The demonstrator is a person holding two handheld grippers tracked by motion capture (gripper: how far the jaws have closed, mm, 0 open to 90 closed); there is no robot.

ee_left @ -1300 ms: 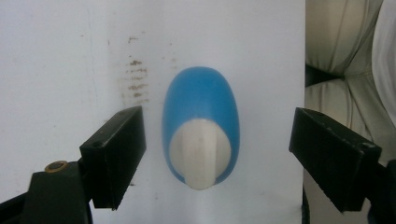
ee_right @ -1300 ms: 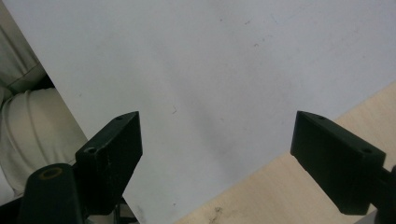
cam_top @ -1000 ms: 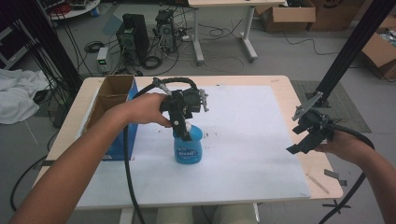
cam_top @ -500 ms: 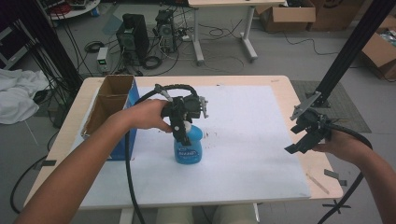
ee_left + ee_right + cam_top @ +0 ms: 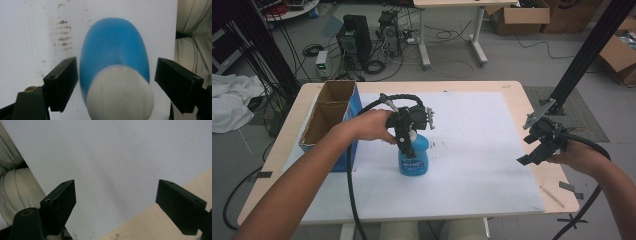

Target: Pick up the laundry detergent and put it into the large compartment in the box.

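Left gripper (image 5: pixel 408 131) hangs over the blue bottle (image 5: pixel 413 156) mid-table, jaws wide either side of its white cap (image 5: pixel 120 92). Right gripper (image 5: pixel 539 146) hovers wide open, holding nothing, near the table's right edge.

We see soft, even room light from above, moderately bright, with no hard glare on the white surface (image 5: pixel 472 150). Shadows are faint: a weak one sits under the blue bottle (image 5: pixel 413 156) in the high view. That view is slightly grainy and soft. In the left gripper view the bottle's white cap (image 5: pixel 120 93) is blurred, very close to the lens. In the right gripper view the black jaws look soft-edged.
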